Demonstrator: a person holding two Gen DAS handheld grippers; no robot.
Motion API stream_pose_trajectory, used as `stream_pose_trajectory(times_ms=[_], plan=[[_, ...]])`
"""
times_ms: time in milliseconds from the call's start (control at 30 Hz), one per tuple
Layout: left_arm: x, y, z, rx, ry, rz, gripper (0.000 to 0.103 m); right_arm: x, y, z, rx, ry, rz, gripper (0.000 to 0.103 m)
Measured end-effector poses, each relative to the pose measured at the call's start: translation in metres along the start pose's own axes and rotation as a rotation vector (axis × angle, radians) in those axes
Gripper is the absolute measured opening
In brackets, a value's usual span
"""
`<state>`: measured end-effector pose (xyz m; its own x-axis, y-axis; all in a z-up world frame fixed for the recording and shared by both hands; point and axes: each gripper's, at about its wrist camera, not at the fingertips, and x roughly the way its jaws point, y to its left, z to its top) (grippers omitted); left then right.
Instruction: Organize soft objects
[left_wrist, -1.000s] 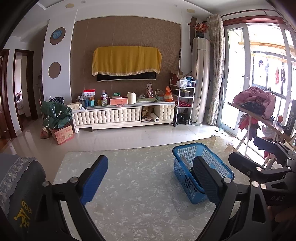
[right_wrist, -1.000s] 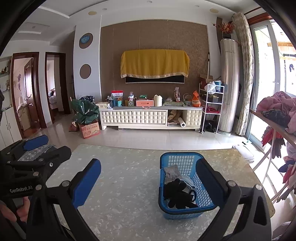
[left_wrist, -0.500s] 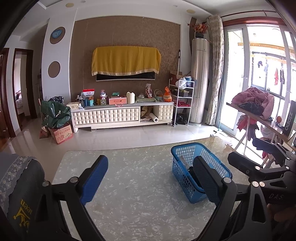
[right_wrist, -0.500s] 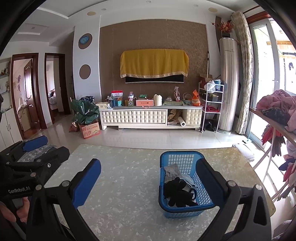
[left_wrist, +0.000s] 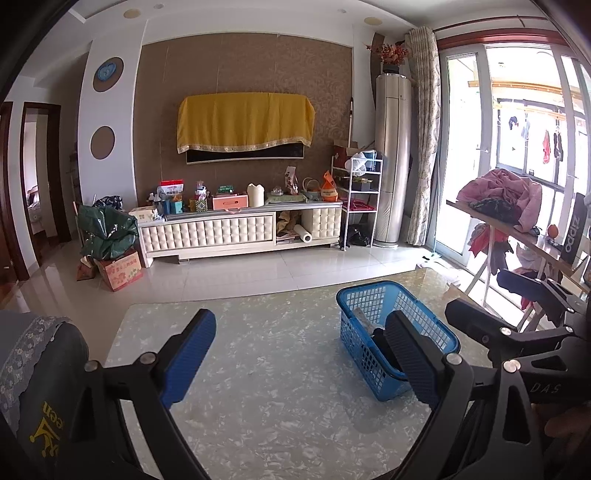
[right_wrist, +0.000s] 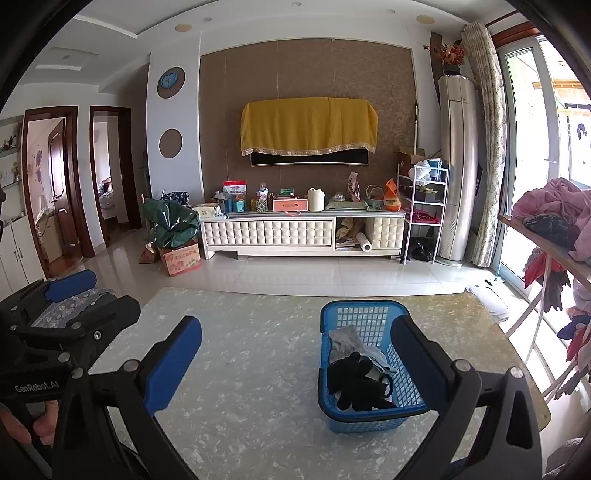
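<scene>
Jaws spread empty; blue basket (right_wrist: 364, 422) sits beside right gripper's (right_wrist: 295, 365) right finger.

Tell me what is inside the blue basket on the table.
Inside the blue basket lie a black soft item, a grey cloth and something white. Whatever is under them is covered and cannot be seen.

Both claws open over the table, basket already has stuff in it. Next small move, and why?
Probably ease the right claw back from the blue basket. The black item and grey cloth already lie inside it, both claws are open and hold nothing, and the marble table shows no loose soft object. The left claw can wait.
</scene>
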<state>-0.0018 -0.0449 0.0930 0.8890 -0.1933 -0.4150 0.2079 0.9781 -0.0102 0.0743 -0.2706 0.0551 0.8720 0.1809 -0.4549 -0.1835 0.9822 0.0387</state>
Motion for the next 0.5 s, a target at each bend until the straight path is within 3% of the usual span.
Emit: stream_pose_trajectory(times_ms=[500], plan=[[0.0000,-0.0037,-0.0021,0.032,-0.012,0.001,0.092,-0.0037,-0.0014,0.0027,0.008,0.006,0.009,0.103]])
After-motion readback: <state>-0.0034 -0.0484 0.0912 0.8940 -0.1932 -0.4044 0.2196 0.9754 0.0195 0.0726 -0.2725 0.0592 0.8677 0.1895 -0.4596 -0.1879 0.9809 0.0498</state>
